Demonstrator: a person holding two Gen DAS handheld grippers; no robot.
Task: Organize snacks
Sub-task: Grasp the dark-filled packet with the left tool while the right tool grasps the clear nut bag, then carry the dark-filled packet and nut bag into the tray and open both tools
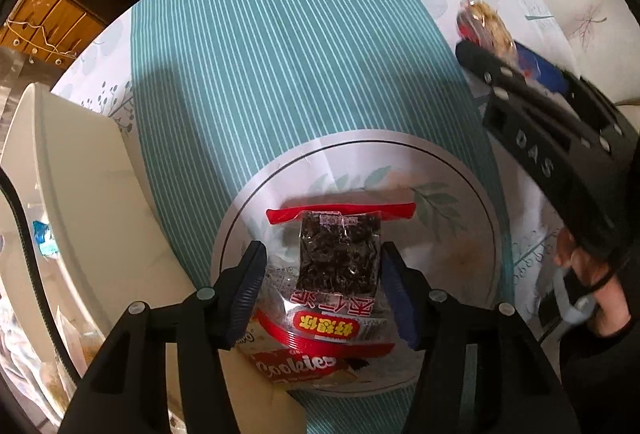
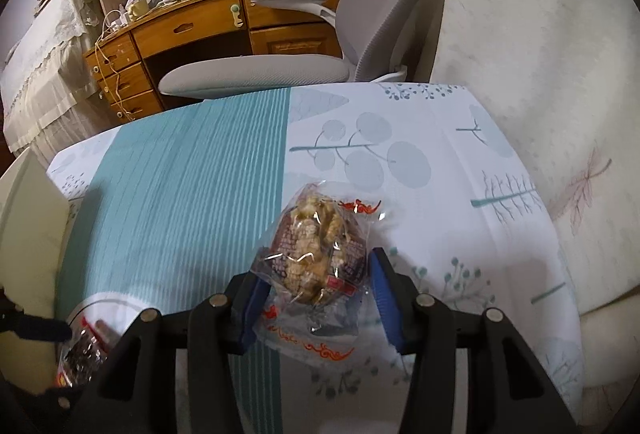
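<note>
White plate holds dark snack pack, cookies packet.

Clothed table, plate, snack packet

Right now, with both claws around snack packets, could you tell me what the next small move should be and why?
Probably lift the left claw straight up and away. Its fingers stand open on either side of the dark snack packet, which already lies on the plate over the cookies packet. The right claw brackets the puffed-grain packet, on the tablecloth.
</note>
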